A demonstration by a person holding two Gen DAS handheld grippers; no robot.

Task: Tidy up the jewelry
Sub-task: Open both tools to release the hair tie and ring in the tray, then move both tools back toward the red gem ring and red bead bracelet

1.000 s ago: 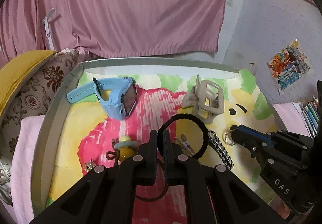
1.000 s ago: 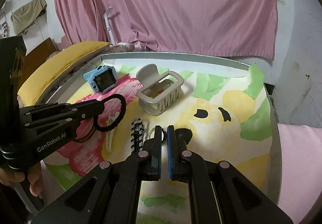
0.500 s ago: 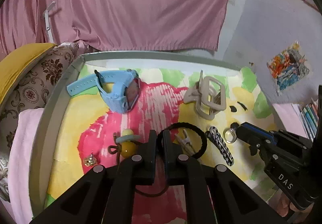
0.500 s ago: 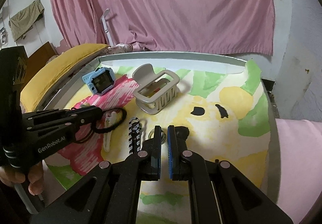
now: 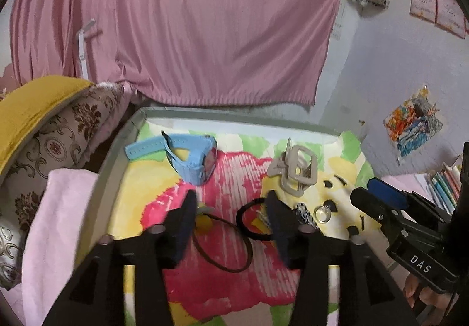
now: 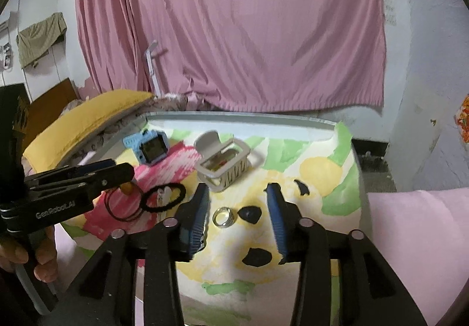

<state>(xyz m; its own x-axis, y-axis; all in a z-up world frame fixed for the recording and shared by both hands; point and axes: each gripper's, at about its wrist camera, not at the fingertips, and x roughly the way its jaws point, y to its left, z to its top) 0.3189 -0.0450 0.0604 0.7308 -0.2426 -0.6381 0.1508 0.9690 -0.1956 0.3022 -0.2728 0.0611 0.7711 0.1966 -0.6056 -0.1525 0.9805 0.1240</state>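
Left gripper [image 5: 230, 203] gapes wide above the black hair tie [image 5: 254, 220] at frame centre. Right gripper [image 6: 238, 194] spreads apart around the silver ring [image 6: 222, 216].

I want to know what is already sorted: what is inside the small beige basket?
In the right wrist view the beige basket holds a few small items, with bits of red and yellow showing. Its walls hide most of them, so they cannot be named.
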